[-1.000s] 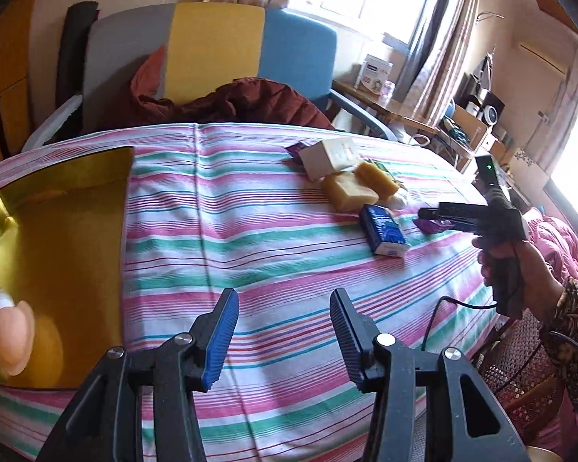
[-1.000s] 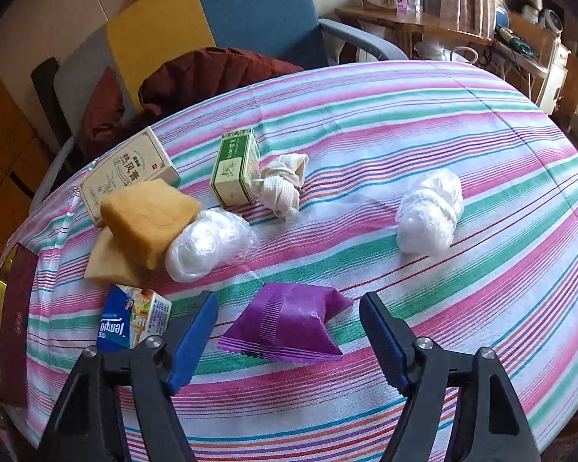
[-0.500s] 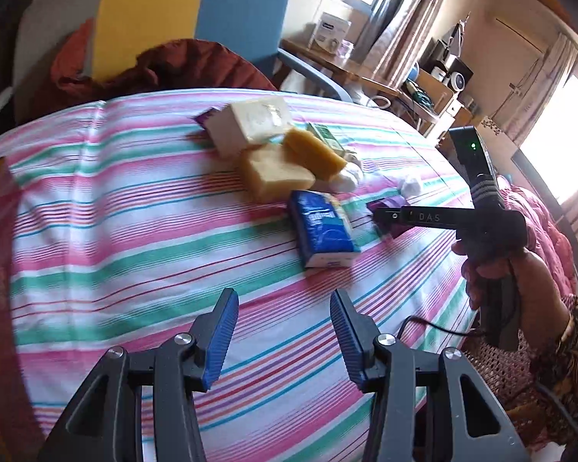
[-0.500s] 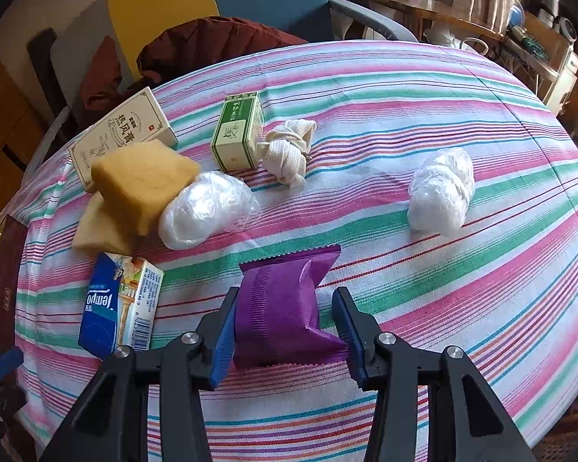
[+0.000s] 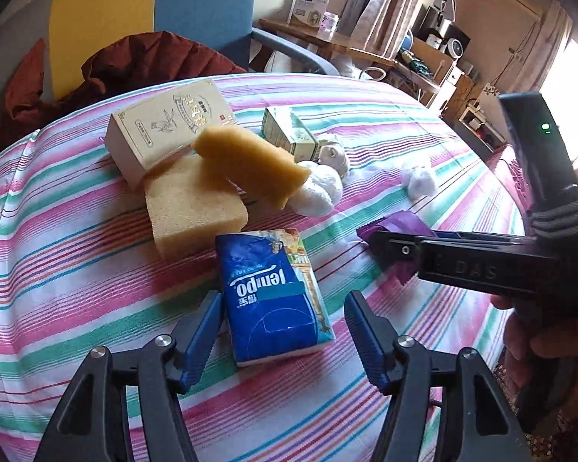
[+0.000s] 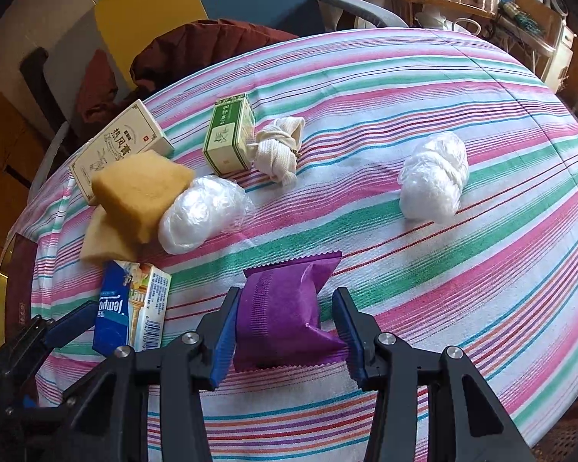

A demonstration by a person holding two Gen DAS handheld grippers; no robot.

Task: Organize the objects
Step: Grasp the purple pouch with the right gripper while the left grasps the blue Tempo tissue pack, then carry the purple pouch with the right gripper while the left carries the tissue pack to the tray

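A blue Tempo tissue pack [image 5: 269,288] lies flat on the striped tablecloth [image 5: 77,269], and it also shows in the right wrist view [image 6: 131,308]. My left gripper [image 5: 282,296] straddles it with jaws opening, and a gap shows between each pad and the pack. One of its blue fingers [image 6: 69,323] appears beside the pack. My right gripper [image 6: 286,294] is shut on a purple foil packet [image 6: 285,319] that rests on the cloth. Seen from the left, that gripper [image 5: 385,246] hides most of the packet [image 5: 397,225].
Behind the pack lie two yellow sponges [image 5: 196,208], a cream box [image 5: 165,127], a green box [image 6: 229,138], a knotted cloth [image 6: 279,150] and two plastic-wrapped white bundles [image 6: 204,211] [image 6: 433,181]. A chair holding a red garment [image 5: 135,65] stands past the table's far edge.
My left gripper swung right, away from the gold tray, came down over the tissue pack and spread its jaws. The right gripper closed on the purple packet and stayed put.
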